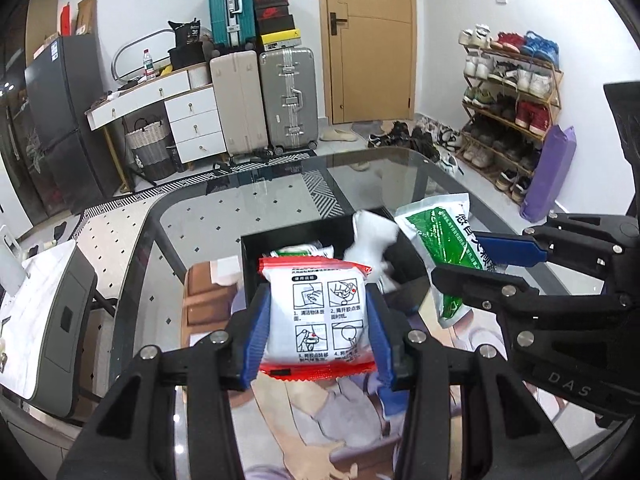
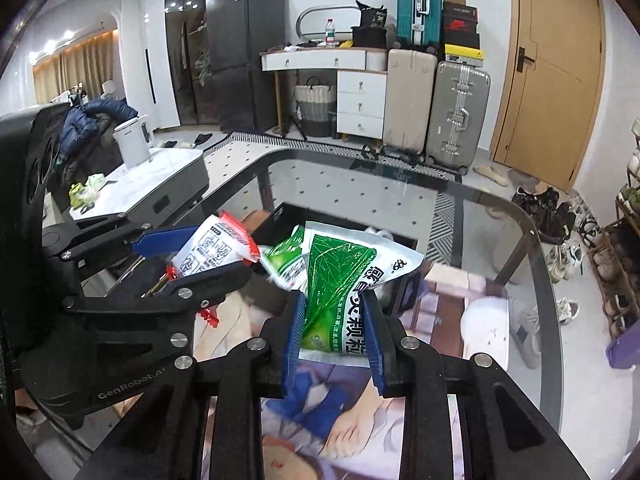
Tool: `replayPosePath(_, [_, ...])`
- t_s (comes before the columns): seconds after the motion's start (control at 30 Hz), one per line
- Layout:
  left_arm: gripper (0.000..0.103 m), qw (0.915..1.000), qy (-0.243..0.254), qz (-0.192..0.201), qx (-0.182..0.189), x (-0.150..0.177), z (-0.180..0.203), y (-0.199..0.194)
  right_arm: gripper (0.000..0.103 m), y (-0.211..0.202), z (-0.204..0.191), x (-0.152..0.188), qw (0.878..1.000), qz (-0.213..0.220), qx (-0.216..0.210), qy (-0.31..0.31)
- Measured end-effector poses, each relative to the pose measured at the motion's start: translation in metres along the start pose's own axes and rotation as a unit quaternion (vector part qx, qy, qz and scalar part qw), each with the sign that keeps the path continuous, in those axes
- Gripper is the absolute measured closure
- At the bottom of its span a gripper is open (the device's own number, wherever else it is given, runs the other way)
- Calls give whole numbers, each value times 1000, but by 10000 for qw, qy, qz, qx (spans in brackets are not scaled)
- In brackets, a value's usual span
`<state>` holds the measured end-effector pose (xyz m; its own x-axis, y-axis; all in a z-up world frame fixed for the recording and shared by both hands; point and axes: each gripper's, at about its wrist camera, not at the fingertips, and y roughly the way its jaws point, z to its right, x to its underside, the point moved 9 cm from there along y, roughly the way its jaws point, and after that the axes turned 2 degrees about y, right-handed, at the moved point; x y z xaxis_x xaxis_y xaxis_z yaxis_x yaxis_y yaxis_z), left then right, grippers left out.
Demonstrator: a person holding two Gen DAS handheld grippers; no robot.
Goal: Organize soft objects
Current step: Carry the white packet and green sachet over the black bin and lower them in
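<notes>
Both your grippers hold a packet above the glass table.

Nearest you, your left gripper (image 1: 318, 324) pinches the red-edged white packet (image 1: 318, 312) between its blue pads, and your right gripper (image 2: 334, 332) pinches the green-and-white packet (image 2: 340, 284) the same way, its top flopping to the right. Both packets hang over the printed mat (image 2: 320, 412) on the glass table (image 1: 280, 192). Just beyond them sits the black box (image 1: 294, 242), holding another green packet (image 2: 286, 258) and something soft and white (image 1: 370, 238). Farther off, suitcases (image 1: 288, 100) stand by the wooden door (image 1: 370, 40).
</notes>
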<state>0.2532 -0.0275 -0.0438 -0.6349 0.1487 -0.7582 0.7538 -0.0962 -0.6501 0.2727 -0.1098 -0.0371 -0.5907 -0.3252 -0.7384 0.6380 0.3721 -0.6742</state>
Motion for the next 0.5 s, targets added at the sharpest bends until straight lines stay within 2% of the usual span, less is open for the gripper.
replayPosePath(0.3, [59, 9993, -366, 27, -36, -15, -20, 31, 75, 36, 22, -23, 9994, 204, 245, 124])
replayPosePath(0.5, [59, 9972, -670, -311, 67, -10, -28, 59, 75, 64, 28, -23, 9993, 100, 296, 223])
